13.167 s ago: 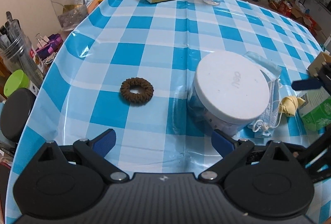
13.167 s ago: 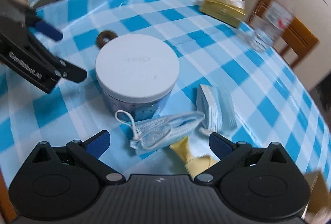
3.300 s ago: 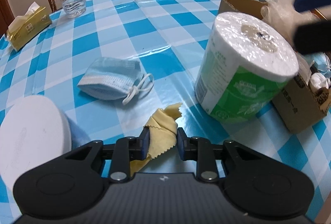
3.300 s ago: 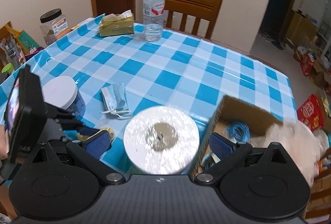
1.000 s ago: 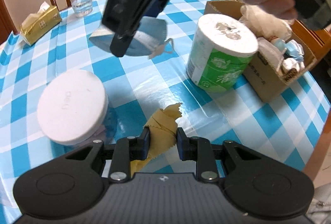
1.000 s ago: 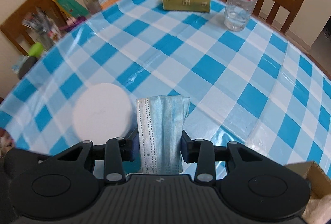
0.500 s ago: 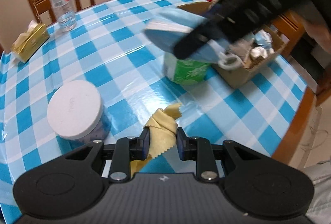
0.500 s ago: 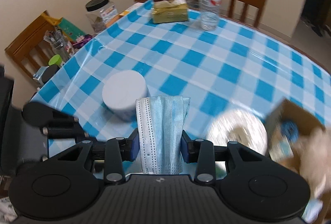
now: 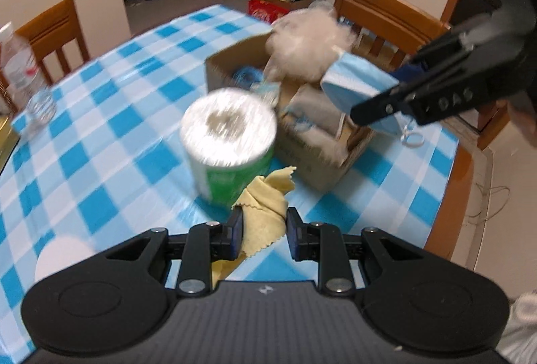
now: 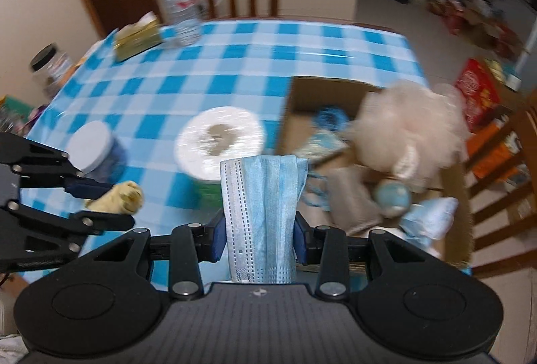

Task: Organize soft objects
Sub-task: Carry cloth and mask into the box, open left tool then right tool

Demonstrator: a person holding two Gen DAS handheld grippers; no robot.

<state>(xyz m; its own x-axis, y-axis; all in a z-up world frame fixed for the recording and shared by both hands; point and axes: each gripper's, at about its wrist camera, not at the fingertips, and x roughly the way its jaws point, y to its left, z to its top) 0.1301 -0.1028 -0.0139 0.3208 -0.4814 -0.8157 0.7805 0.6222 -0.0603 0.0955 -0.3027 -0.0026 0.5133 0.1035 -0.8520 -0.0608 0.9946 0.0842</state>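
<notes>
Face mask [image 10: 263, 213] is pinched by right gripper [image 10: 260, 234], yellow cloth [image 9: 265, 213] by left gripper [image 9: 262, 231]. Risk: cardboard box [image 10: 453, 196] already crowded; mask can be snagged on plush toy [image 10: 409, 132], dropped outside.

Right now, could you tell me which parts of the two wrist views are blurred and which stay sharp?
Left wrist view: the toilet paper roll and cardboard box smear with motion, while the yellow cloth in the left gripper is crisp. Right wrist view: the table and fluffy toy blur; the face mask stays sharp.
</notes>
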